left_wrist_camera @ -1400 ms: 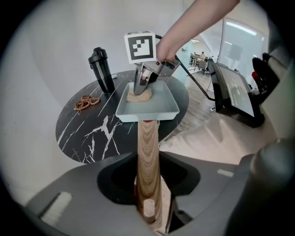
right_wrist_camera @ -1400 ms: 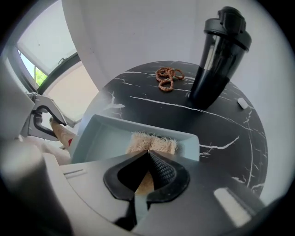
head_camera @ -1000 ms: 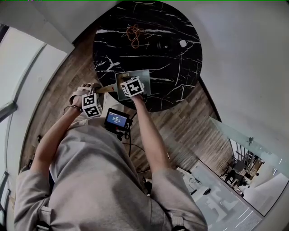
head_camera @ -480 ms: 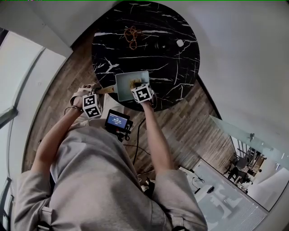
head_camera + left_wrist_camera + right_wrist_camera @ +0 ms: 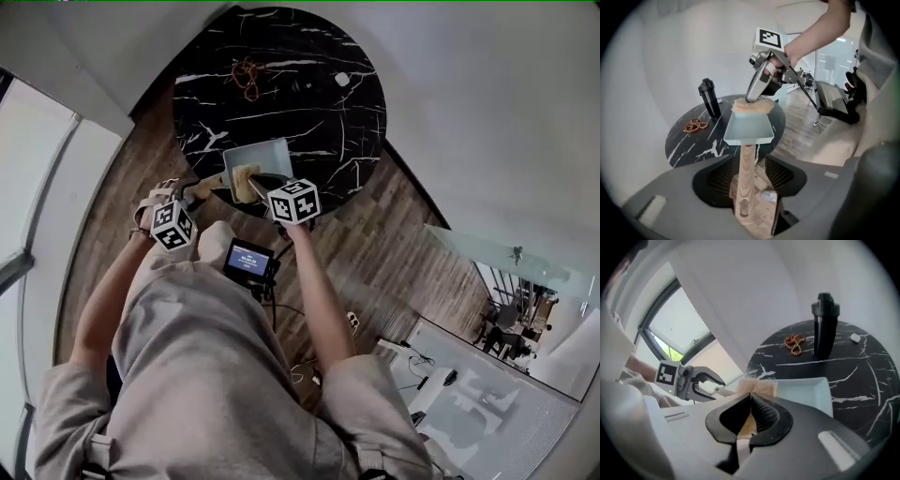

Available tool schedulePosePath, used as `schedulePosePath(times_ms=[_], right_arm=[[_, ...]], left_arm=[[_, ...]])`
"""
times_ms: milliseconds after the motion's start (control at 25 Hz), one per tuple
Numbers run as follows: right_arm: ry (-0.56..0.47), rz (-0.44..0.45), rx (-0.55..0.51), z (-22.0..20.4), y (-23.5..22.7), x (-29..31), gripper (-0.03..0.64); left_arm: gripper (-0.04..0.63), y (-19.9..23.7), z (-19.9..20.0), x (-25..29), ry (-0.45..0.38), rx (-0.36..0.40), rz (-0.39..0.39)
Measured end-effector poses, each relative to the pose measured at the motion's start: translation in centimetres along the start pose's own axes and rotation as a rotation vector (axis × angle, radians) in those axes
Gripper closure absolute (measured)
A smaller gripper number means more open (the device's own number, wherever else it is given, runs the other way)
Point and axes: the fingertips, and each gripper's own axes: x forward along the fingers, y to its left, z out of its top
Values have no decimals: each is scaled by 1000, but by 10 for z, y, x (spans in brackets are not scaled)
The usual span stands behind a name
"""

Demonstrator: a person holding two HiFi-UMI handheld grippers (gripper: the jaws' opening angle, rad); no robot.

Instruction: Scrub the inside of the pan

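A square pale-blue pan (image 5: 255,155) sits at the near edge of the round black marble table (image 5: 309,103). Its wooden handle (image 5: 746,178) points off the table toward me. The left gripper (image 5: 749,161) has this handle between its jaws. They are opening, and dark gaps show beside the wood. The right gripper (image 5: 750,397) is shut on a tan scrub pad (image 5: 752,107). It holds the pad at the pan's rim, on the side away from the handle. In the head view the pad (image 5: 246,176) shows at the pan's near corner.
A black bottle (image 5: 824,326) stands on the table beyond the pan (image 5: 806,390). A string of brown beads (image 5: 794,343) and a small white object (image 5: 854,338) lie near it. A device with a lit screen (image 5: 247,258) hangs at my waist over the wood floor.
The right gripper has drawn back from over the pan's middle to its near edge, taking the pad along. The left gripper has shifted slightly left and back along the handle.
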Motion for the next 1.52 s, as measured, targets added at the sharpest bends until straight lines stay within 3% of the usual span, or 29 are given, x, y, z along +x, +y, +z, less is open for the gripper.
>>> schedulePosePath(times_ms=[280,480,640,880,1040,1320,1520], right_arm=[[-453,-100,-115,16,79,-144,594],[-700,-243,-264,-24,178,-233,594],[-812,-321,-326,-69,250,-286,594],[-921,-436,-384,-131,322,-347,594],[-950,-526,-386,-151,363,-354,594],[-921,-661,-364,-160,425,-351,597],[-944,-674,-380,-157,458,-355,597]], left_arm=[[424,-22,88,-111,-329,-51,257],[474,-90,127,-224,-544,-135,381],[517,-155,138,-291,-613,-120,419],[546,-233,151,-344,-745,-23,448],[549,-260,144,-370,-829,17,407],[563,-269,123,-435,-914,48,381],[568,-265,107,-457,-903,27,406]])
